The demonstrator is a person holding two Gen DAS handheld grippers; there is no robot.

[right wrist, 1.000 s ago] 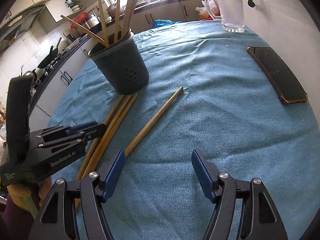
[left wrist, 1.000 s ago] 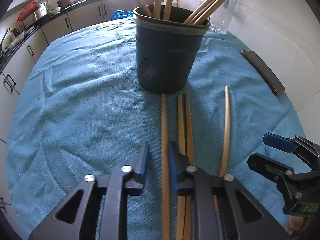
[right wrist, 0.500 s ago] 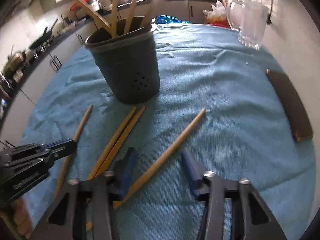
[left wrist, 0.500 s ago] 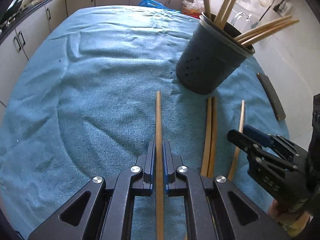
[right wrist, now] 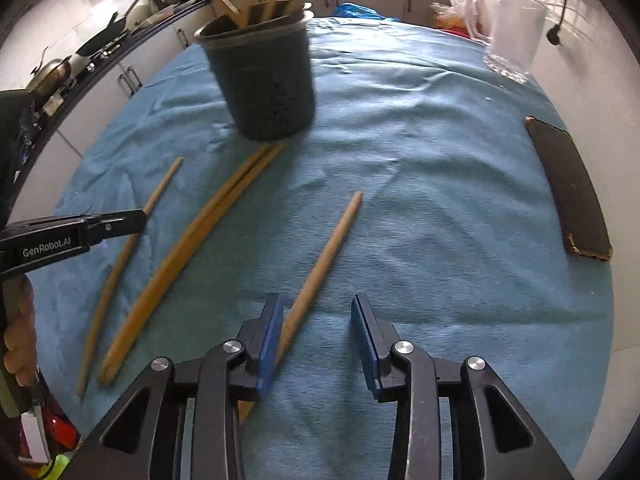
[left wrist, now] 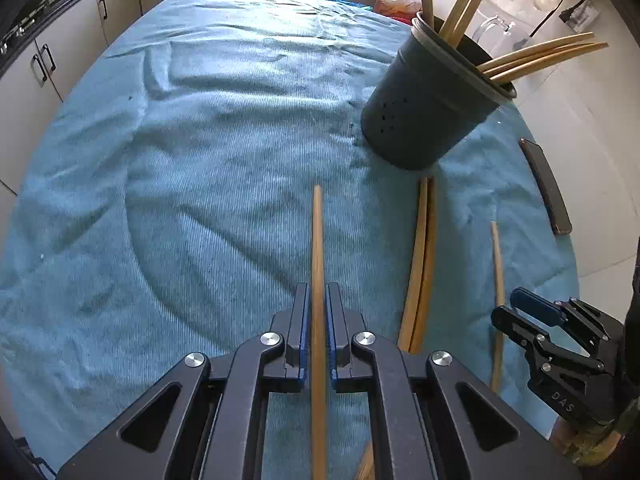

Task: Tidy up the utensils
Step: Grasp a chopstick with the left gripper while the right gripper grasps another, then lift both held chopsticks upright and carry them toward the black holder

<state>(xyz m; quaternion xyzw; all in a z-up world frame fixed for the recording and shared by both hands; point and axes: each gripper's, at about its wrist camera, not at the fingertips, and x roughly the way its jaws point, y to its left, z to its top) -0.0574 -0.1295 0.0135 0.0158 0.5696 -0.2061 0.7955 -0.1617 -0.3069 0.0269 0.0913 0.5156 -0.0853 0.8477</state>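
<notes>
Between our left gripper's (left wrist: 317,312) clamped fingers sits one chopstick (left wrist: 317,240) — next, the holder (left wrist: 428,116) — while our right gripper's (right wrist: 316,324) fingers, just reopening, straddle another chopstick (right wrist: 320,276) ungripped.

Four wooden chopsticks lie on the one blue cloth (right wrist: 420,152) over the worktop: a single one (left wrist: 317,240) at the left, a touching pair (left wrist: 422,248), and another single (right wrist: 328,256). One dark perforated holder (left wrist: 424,112) stands there with at least five more sticks. One phone (right wrist: 568,184), one clear glass jug (right wrist: 512,28), two hand-held grippers.
</notes>
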